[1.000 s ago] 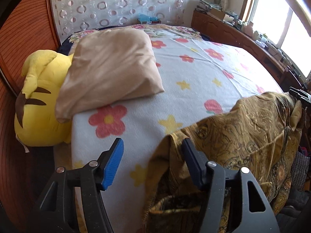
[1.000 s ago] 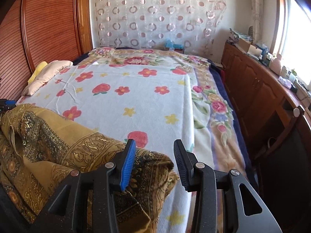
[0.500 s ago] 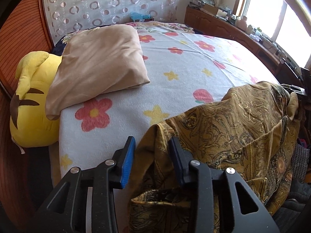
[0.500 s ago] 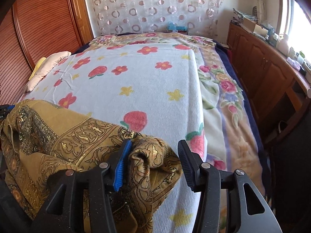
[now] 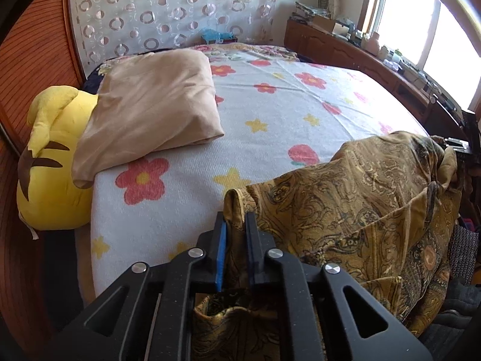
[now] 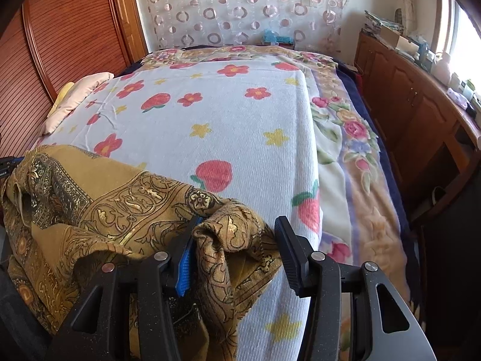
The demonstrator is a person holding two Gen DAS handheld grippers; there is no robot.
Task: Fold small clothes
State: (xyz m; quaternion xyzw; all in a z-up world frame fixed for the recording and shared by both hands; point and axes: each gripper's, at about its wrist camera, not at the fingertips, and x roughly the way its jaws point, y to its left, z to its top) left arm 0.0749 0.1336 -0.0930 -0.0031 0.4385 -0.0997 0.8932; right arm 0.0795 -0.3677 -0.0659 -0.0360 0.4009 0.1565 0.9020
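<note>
An ochre paisley garment (image 5: 360, 198) lies crumpled over the near edge of the bed. In the left wrist view my left gripper (image 5: 236, 219) is closing, and its blue pads pinch an upright fold at the garment's left corner. In the right wrist view the same garment (image 6: 120, 198) bunches at the lower left. My right gripper (image 6: 237, 225) straddles a lump at its right corner. Its jaws are closing: the left pad touches the cloth, while the right finger (image 6: 285, 240) stands just beside it.
A white bedspread (image 5: 270, 114) with red flowers and yellow stars covers the bed. A beige pillow (image 5: 150, 108) and a yellow plush toy (image 5: 48, 180) lie at the far left. A wooden cabinet (image 6: 415, 114) with clutter on top runs along the right side.
The left jaws have come together from wide apart onto the garment's corner fold. The right gripper has slid further over the other corner, so more cloth now lies between its fingers.
</note>
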